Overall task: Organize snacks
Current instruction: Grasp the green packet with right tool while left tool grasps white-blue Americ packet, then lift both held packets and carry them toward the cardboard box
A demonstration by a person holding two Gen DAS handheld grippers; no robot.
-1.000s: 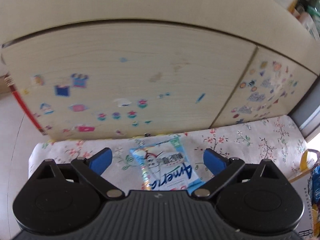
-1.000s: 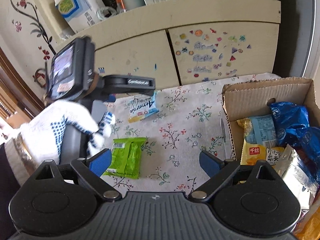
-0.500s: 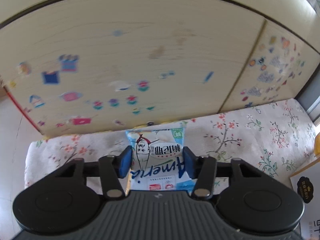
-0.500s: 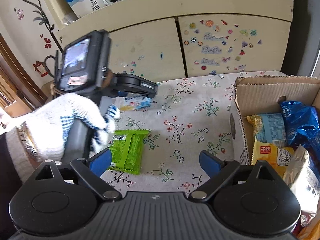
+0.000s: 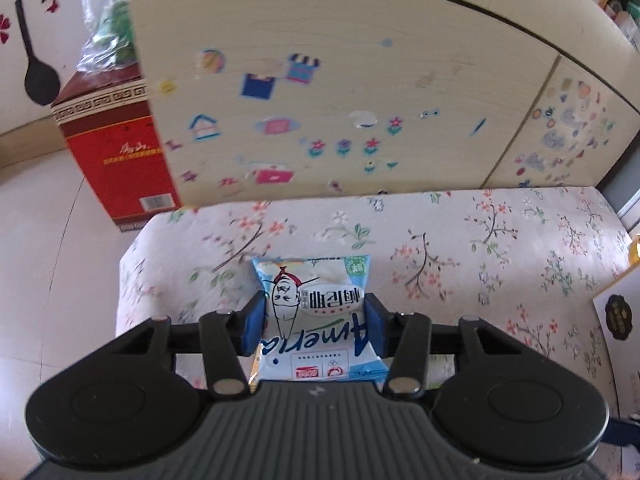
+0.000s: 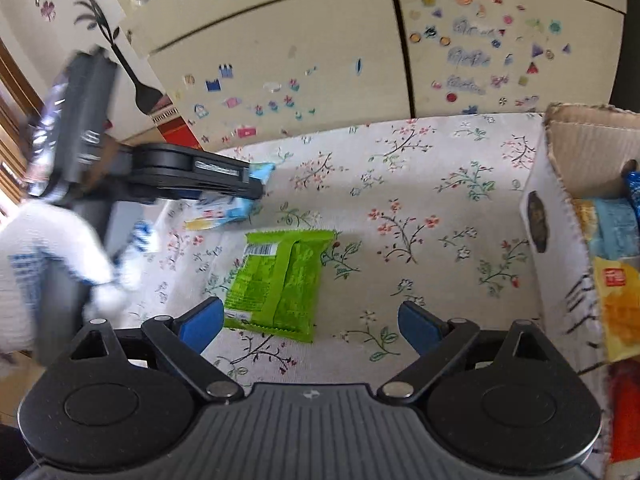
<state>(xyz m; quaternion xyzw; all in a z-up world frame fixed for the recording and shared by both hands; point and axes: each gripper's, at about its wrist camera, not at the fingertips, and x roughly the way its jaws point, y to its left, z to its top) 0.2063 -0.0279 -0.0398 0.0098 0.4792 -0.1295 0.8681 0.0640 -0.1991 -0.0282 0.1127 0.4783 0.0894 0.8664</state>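
Note:
A light blue and white snack packet (image 5: 320, 312) with a cartoon figure sits between the blue pads of my left gripper (image 5: 314, 326), which is shut on its sides above the floral cloth (image 5: 460, 264). In the right wrist view the same packet (image 6: 228, 212) hangs at the tip of the left gripper (image 6: 256, 184), held by a white-gloved hand (image 6: 48, 264). A green snack packet (image 6: 276, 280) lies flat on the cloth, just ahead of my right gripper (image 6: 310, 324), whose jaws stand open and empty over it.
A cardboard box (image 6: 560, 184) with several snack bags stands at the right edge of the cloth. A sticker-covered cabinet (image 5: 340, 100) rises behind the cloth. A red carton (image 5: 116, 152) stands on the floor at the far left.
My left gripper closed on the blue packet and pulled back from the cabinet with it. My right gripper sank closer to the green packet, still open.

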